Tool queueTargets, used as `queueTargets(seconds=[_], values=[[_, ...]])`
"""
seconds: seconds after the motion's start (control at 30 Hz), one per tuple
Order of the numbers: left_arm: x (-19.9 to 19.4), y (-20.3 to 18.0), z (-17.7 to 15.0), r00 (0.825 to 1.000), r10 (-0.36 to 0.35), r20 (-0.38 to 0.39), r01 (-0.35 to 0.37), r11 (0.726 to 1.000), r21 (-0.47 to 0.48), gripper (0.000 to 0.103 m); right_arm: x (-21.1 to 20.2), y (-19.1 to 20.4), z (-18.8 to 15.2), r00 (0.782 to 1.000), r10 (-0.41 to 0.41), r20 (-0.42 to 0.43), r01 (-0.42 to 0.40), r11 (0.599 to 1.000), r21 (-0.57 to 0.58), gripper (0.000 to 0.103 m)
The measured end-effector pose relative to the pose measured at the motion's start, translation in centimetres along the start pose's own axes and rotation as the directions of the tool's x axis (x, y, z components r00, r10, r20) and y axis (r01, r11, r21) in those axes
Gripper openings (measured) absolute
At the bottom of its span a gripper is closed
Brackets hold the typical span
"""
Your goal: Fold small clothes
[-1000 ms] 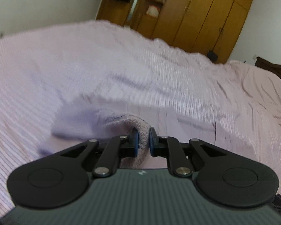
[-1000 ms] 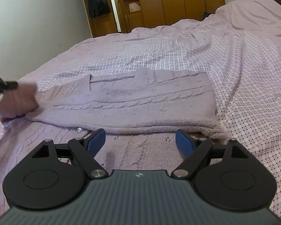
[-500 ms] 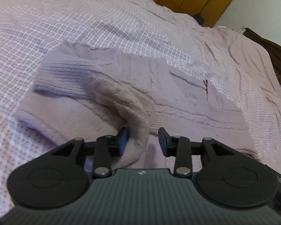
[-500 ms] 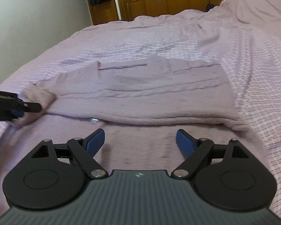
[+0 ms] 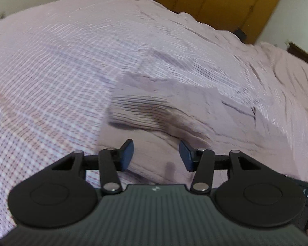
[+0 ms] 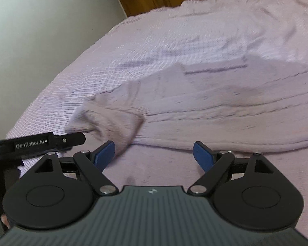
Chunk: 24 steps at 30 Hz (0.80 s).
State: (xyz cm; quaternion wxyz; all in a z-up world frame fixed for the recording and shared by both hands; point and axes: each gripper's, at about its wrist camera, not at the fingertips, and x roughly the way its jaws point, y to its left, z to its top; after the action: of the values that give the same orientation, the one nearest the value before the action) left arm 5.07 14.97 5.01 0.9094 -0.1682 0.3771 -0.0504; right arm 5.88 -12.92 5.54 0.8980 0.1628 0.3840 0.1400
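A pale lilac cable-knit sweater [image 5: 174,110] lies on the bed, its sleeve with a ribbed cuff [image 5: 137,108] folded over the body. My left gripper [image 5: 156,153] is open and empty just above the sweater's near edge. In the right wrist view the sweater [image 6: 225,106] spreads across the middle, the folded sleeve [image 6: 113,119] at its left end. My right gripper [image 6: 154,155] is wide open and empty over the sweater's near part. The left gripper's finger [image 6: 51,141] shows at the left, close to the sleeve.
The bed is covered by a pink checked bedspread [image 5: 51,65] with wrinkles towards the right. Wooden wardrobes [image 5: 225,2] stand beyond the bed. A white wall [image 6: 41,30] runs along the bed's left side.
My left gripper has opened and let go of the sleeve, which now lies folded on the sweater's body. Both views have shifted; the right gripper has stayed open.
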Motion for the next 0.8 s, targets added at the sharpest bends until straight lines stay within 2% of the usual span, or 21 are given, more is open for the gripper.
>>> queueTargets(seconds=[0.13, 0.27, 0.47, 0.63, 0.7, 0.77, 0.8], values=[[0.1, 1.0, 0.3, 1.000, -0.009, 0.001, 0.009, 0.999, -0.051, 0.051, 2.6, 1.5, 1.0, 0.999, 0.028, -0.035, -0.027, 0.999, 0.025, 0.088], [-0.1, 0.5, 0.4, 1.000, 0.005, 0.015, -0.005, 1.000, -0.025, 0.051, 5.4, 1.9, 2.0, 0.998, 0.020, -0.064, -0.015, 0.997, 0.079, 0.088], [-0.5, 0.8, 1.0, 0.997, 0.063, 0.054, -0.062, 0.998, -0.016, 0.051, 6.8, 2.6, 2.9, 0.997, 0.040, -0.064, -0.033, 0.994, 0.102, 0.084], [-0.4, 1.7, 1.1, 0.995, 0.085, 0.047, -0.083, 0.995, -0.049, 0.051, 7.8, 3.4, 3.2, 0.994, 0.058, -0.093, -0.049, 0.994, 0.093, 0.077], [-0.5, 1.9, 1.2, 0.996, 0.080, 0.049, -0.077, 0.995, -0.060, 0.051, 8.4, 3.8, 3.2, 0.994, 0.040, -0.104, -0.031, 0.996, 0.087, 0.069], [-0.7, 1.9, 1.2, 0.996, 0.073, 0.054, -0.069, 0.995, -0.065, 0.051, 8.8, 4.1, 3.4, 0.994, 0.015, -0.107, -0.007, 0.997, 0.073, 0.034], [-0.7, 1.9, 1.2, 0.996, 0.073, 0.057, -0.069, 0.996, -0.064, 0.051, 8.7, 4.1, 3.5, 0.994, 0.024, -0.109, -0.017, 0.998, 0.068, 0.030]])
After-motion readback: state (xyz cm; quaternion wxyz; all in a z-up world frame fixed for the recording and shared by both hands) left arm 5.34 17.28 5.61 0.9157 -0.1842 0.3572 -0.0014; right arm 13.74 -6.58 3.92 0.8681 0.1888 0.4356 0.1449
